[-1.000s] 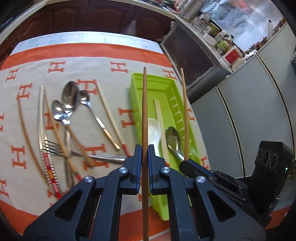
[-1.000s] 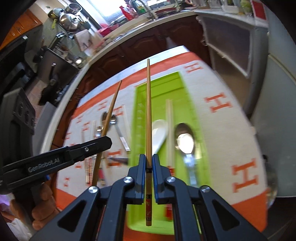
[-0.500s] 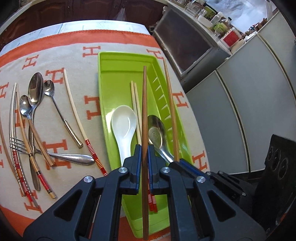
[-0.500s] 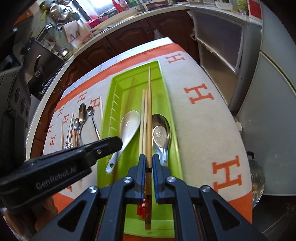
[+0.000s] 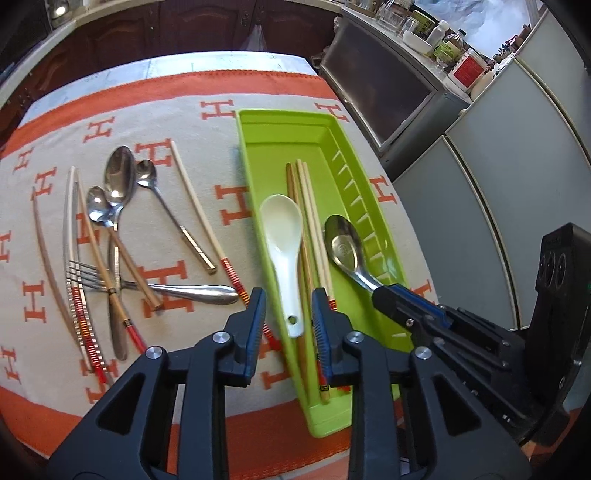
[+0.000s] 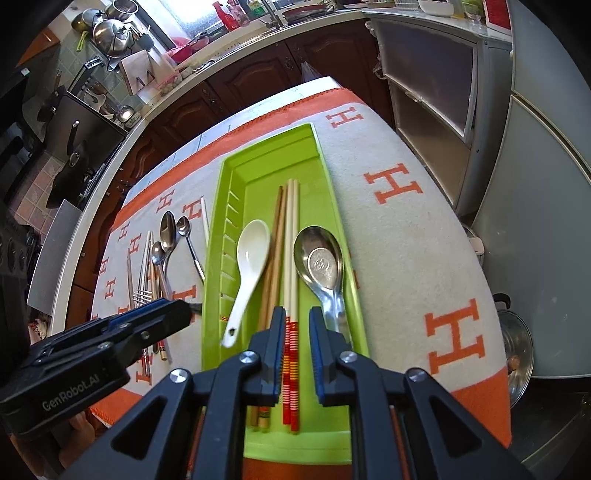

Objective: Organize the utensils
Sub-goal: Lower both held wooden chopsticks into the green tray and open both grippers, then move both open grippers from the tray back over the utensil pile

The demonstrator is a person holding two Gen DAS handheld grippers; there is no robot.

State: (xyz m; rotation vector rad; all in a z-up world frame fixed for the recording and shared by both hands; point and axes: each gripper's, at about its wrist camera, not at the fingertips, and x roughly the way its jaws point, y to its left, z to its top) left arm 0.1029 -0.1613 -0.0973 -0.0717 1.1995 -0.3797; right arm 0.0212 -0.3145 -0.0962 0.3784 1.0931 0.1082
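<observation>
Dark wooden cabinets [image 6: 236,92] run beneath a pale countertop [image 6: 207,70] past the surface's far edge. Steel pots [image 6: 107,29] sit by a bright window [image 6: 192,11] at the far left. Grey panelled units [image 5: 491,177] stand off the right edge, with jars [image 5: 443,40] on top in daylight

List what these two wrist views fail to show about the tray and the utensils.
- Green tray near end, left wrist view: covered by the left gripper.
- Metal spoon handle, same view: hidden behind the right gripper.
- Fork handle, right wrist view: behind the left gripper.
- Emblem in the spoon bowl: too small.
</observation>
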